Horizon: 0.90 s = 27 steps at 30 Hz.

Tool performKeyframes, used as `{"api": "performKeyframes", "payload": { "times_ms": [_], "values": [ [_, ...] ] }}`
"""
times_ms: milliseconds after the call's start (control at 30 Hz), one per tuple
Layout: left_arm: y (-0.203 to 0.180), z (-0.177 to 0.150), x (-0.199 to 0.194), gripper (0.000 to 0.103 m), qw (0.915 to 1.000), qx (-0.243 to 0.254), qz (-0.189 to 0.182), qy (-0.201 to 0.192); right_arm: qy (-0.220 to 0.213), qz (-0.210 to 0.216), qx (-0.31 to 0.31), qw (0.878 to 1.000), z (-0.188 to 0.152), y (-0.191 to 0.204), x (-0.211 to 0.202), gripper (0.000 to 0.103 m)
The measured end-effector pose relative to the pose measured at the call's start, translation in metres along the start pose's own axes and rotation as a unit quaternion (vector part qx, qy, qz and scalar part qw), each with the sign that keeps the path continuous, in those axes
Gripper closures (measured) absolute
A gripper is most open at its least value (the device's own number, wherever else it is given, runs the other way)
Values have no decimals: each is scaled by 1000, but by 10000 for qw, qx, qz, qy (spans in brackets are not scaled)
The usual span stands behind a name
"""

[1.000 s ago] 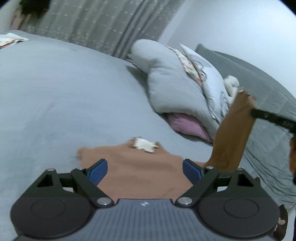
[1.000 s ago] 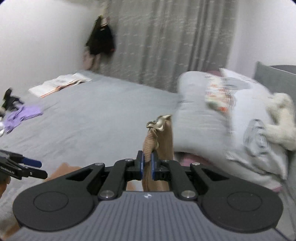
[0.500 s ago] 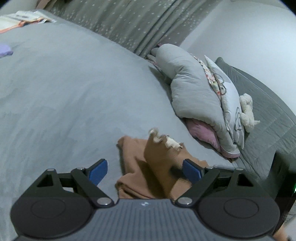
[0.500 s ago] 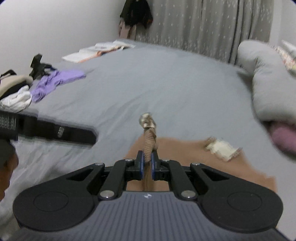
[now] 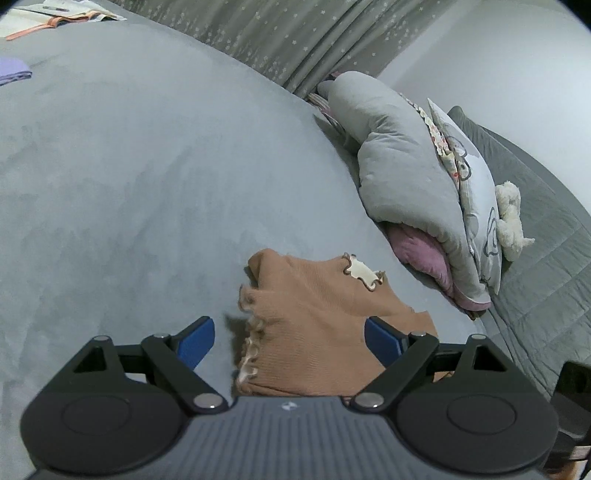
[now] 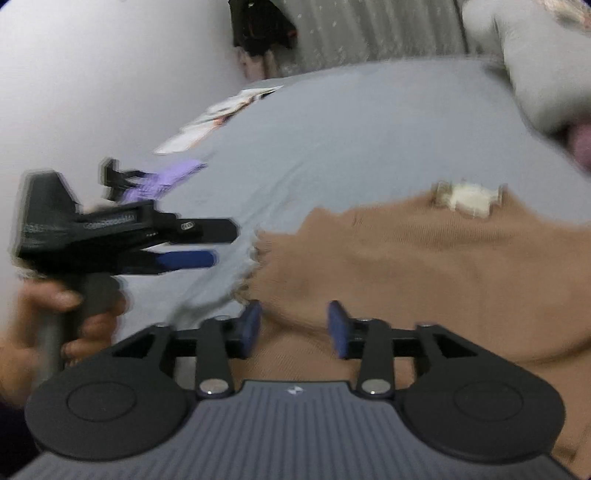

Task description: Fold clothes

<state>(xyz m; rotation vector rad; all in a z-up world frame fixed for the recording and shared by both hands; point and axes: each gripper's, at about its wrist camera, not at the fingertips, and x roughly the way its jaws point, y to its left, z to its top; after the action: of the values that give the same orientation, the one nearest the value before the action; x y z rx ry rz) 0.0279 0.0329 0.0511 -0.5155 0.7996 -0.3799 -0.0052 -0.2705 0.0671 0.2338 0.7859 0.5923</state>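
Observation:
A tan ribbed garment (image 5: 314,325) with frilled edges and a cream neck label (image 5: 360,273) lies on the grey bed, one side folded over its middle. My left gripper (image 5: 288,341) is open and empty, its blue pads on either side of the garment's near edge. In the right wrist view the same garment (image 6: 424,266) fills the right half, blurred. My right gripper (image 6: 293,328) is open and empty just above the garment. The left gripper (image 6: 192,243) shows there at the left, held by a hand.
Grey pillows (image 5: 402,173), a patterned pillow and a white soft toy (image 5: 511,221) lie at the right by the headboard. A purple cloth (image 6: 166,177) and papers (image 6: 221,114) lie on the far side of the bed. A curtain (image 5: 295,33) hangs behind.
My right gripper carried the sleeve across and down onto the garment, then opened and let it go. The left gripper stayed open near the garment's edge.

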Motion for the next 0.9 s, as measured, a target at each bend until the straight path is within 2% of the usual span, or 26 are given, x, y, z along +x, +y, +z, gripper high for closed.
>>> {"api": "performKeyframes", "payload": {
  "times_ms": [33,67,133,167,200,300,400,467,567,600,633,667,700,733,800,900],
  "values": [
    [-1,-1,4,14,10000,28,34,41,-31,-72,25,10000,-1,-5,-5,50],
    [-2,-2,6,14,9999,31,83,73,-138,-398,271,9987,-6,-20,-16,50],
    [-2,-3,9,14,9998,20,156,125,-333,-747,929,9923,-11,-48,-27,50],
    [-1,-4,11,14,9997,22,159,176,-556,-852,1587,9821,-16,-78,-40,50],
    [-1,-6,14,14,9996,27,160,232,-698,-854,1886,9758,-20,-93,-48,50],
    [-5,-10,25,14,9983,257,338,395,-908,-837,2210,9674,-28,-115,-62,50],
    [-5,-11,38,14,9984,191,243,483,-1025,-707,2421,9622,-33,-122,-67,50],
    [-2,-12,46,14,9982,-12,72,602,-1010,-715,2402,9628,-33,-122,-64,50],
    [-1,-15,52,15,9977,-73,89,662,-977,-666,2350,9648,-33,-118,-63,50],
    [-2,-15,53,20,9978,-52,114,651,-965,-664,2343,9651,-35,-121,-58,50],
    [-5,-16,52,34,9979,23,166,631,-969,-703,2326,9652,-37,-123,-56,50],
    [-8,-16,51,41,9978,106,223,611,-998,-754,2335,9643,-37,-124,-57,51],
    [-11,-16,49,55,9977,153,266,610,-1063,-814,2399,9615,-37,-127,-60,51],
    [-17,-16,48,86,9965,393,385,628,-1135,-780,2545,9572,-38,-133,-62,52],
    [-26,-16,45,86,9933,776,565,650,-1301,-615,2947,9447,-42,-148,-65,54],
    [-31,-15,43,87,9921,869,647,634,-1436,-489,3389,9285,-49,-162,-67,56]
  ]
}}
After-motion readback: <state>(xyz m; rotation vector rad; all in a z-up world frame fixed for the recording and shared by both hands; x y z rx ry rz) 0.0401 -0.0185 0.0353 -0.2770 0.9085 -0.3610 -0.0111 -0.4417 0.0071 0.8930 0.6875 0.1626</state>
